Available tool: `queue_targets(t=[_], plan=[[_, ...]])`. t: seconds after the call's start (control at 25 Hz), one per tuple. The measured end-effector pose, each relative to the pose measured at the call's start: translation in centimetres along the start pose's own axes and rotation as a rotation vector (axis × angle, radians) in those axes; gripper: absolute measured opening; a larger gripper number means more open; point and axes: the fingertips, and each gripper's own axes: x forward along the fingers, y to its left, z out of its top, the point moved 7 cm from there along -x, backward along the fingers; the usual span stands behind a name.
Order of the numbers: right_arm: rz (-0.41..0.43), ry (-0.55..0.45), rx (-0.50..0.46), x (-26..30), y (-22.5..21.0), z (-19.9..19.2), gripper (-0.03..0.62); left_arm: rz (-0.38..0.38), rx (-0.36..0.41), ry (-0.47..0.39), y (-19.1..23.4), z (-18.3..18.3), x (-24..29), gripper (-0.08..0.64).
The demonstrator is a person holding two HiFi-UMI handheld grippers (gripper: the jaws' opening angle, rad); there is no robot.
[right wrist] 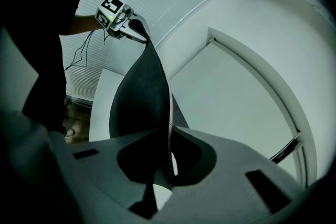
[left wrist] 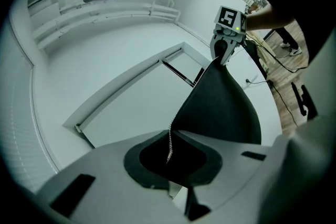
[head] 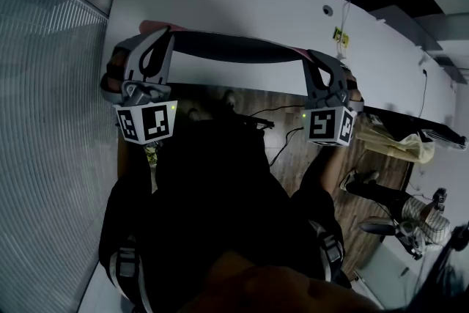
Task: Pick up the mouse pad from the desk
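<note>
My left gripper (head: 155, 40) is out at the left, jaws pinched tight on one end of the mouse pad (head: 234, 48). My right gripper (head: 321, 64) is well apart at the right, jaws clamped on the other end. Both point away from me toward the far side, marker cubes at their near ends, arms stretched forward behind them

Mouse pad (head: 227, 48) betw. left tool (head: 163, 37) & right tool (head: 314, 59), prob. above desk (head: 256, 4).
</note>
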Motion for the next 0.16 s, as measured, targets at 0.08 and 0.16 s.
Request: queue_targets(t=[0.08, 0.16], plan=[[-0.002, 0.002, -0.002, -0.17, 0.09, 0.03, 0.014, -0.002, 0.001, 0.000, -0.02, 0.06, -0.15, 0.014], [-0.002, 0.004, -0.006, -0.31, 0.14, 0.05, 0.014, -0.005, 0.002, 0.000, -0.02, 0.15, -0.25, 0.014]])
